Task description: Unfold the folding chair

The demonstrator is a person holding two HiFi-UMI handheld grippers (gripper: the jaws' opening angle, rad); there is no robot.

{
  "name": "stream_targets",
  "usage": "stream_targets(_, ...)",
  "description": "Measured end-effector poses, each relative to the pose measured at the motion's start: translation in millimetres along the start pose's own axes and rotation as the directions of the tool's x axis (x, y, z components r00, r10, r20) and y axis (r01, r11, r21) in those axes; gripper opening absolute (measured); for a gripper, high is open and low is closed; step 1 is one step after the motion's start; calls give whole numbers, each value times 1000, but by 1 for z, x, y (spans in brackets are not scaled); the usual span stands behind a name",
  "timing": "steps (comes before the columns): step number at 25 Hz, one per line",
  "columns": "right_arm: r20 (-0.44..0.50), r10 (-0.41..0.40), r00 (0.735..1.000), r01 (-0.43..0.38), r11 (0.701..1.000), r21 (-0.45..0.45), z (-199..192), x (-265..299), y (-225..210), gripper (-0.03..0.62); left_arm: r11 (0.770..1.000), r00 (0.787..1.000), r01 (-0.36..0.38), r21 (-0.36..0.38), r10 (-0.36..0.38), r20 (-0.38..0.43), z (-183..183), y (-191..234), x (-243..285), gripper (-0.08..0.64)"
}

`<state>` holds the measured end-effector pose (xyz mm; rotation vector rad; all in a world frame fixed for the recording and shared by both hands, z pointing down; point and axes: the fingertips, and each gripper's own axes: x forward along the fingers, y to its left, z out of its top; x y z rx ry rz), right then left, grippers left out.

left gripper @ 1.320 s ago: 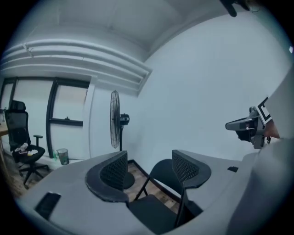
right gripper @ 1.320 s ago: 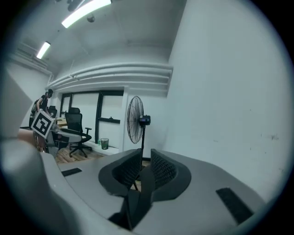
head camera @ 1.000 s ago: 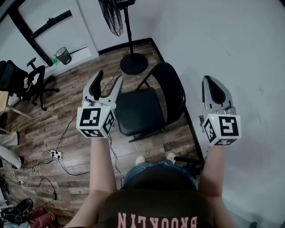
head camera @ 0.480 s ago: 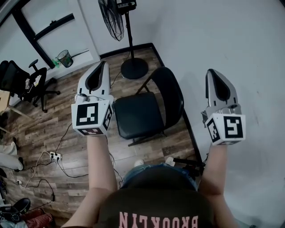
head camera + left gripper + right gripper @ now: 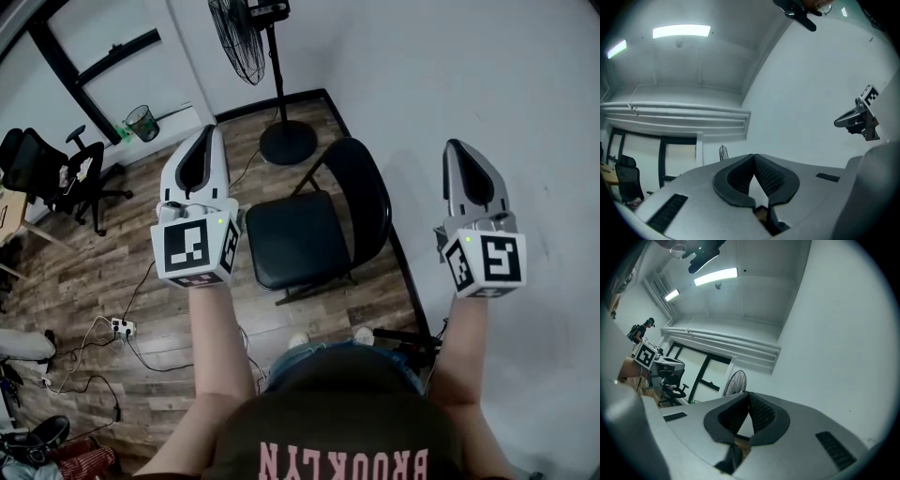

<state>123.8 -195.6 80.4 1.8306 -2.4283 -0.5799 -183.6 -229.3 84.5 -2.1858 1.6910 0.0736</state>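
Note:
The black folding chair point(image 5: 298, 239) stands unfolded on the wood floor, seat flat, with its rounded backrest point(image 5: 364, 187) toward the white wall. My left gripper point(image 5: 208, 131) hovers above and left of the seat, shut and holding nothing. My right gripper point(image 5: 457, 145) is raised to the right of the backrest, in front of the wall, also shut and holding nothing. In the left gripper view the jaws point(image 5: 753, 156) meet at their tips against bare wall, and the right gripper point(image 5: 860, 119) shows beyond. In the right gripper view the tips point(image 5: 748, 393) also touch.
A pedestal fan point(image 5: 246, 37) with a round base point(image 5: 288, 141) stands behind the chair. An office chair point(image 5: 52, 169), a wire bin point(image 5: 142, 122) and a power strip point(image 5: 120, 326) with cables lie to the left. The white wall point(image 5: 525, 112) runs close along the right.
The left gripper's jaws, apart a second ago, have closed. Both grippers have risen a little, away from the chair. The chair has not moved.

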Motion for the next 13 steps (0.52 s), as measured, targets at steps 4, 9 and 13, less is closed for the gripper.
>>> stream_targets(4, 2, -10, 1000, 10, 1000, 1, -3, -3, -2, 2, 1000, 1000, 2, -13, -1, 23, 3, -2, 0, 2)
stream_targets(9, -7, -17, 1000, 17, 1000, -7, -4, -10, -3, 2, 999, 999, 20, -37, -18, 47, 8, -6, -1, 2)
stream_targets(13, -9, -28, 1000, 28, 1000, -9, -3, -15, -8, 2, 1000, 999, 8, -13, -8, 45, 13, -8, 0, 2)
